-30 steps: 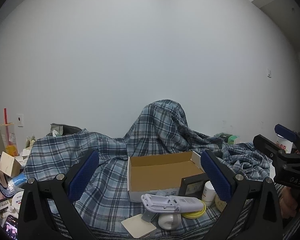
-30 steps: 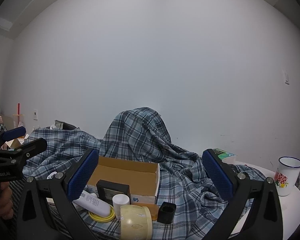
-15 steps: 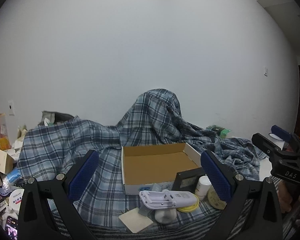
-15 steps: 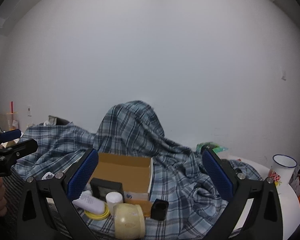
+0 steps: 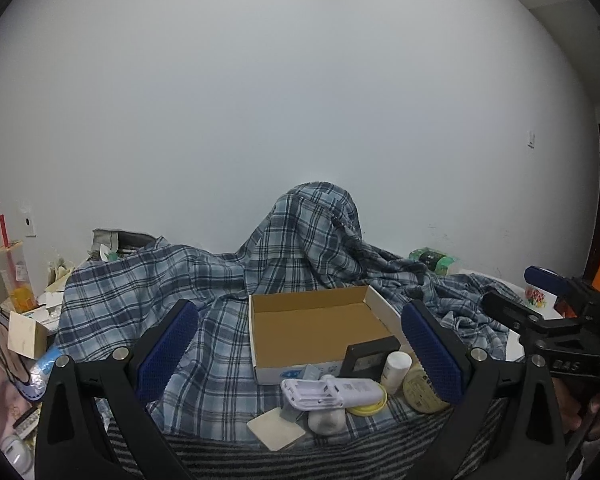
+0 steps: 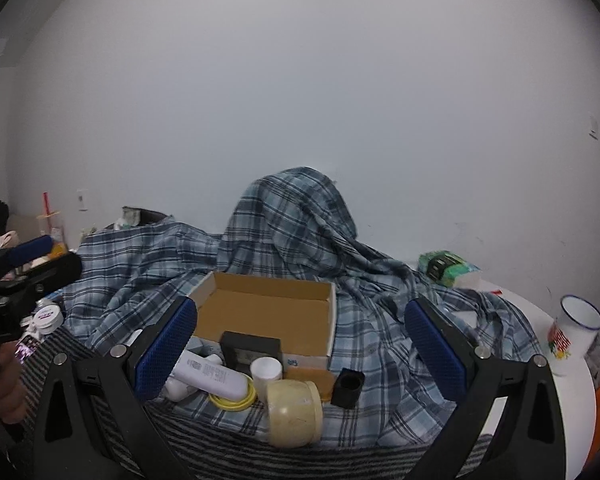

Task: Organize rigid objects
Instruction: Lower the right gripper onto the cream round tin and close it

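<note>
An open, empty cardboard box [image 5: 316,324] [image 6: 268,312] sits on a plaid cloth. In front of it lie a white remote-like device [image 5: 332,392] [image 6: 210,374], a yellow lid [image 5: 366,406] [image 6: 232,400], a black framed clock [image 5: 370,358] [image 6: 250,350], a small white bottle [image 5: 396,366] [image 6: 265,372], a cream jar on its side [image 6: 296,412] [image 5: 420,394], a black cube cup [image 6: 348,387] and a beige square tile [image 5: 276,428]. My left gripper [image 5: 296,356] is open and empty, short of the pile. My right gripper [image 6: 300,350] is open and empty too.
A blue plaid cloth [image 5: 308,240] drapes over a tall hump behind the box. A white enamel mug [image 6: 574,334] stands on the white table at right. A green packet [image 6: 446,266] lies behind. Clutter, a drink cup [image 5: 14,276] and small boxes fill the left side.
Both cameras have shifted slightly; the box and pile sit a little differently in view. Both grippers stay open and empty. No object has moved.
</note>
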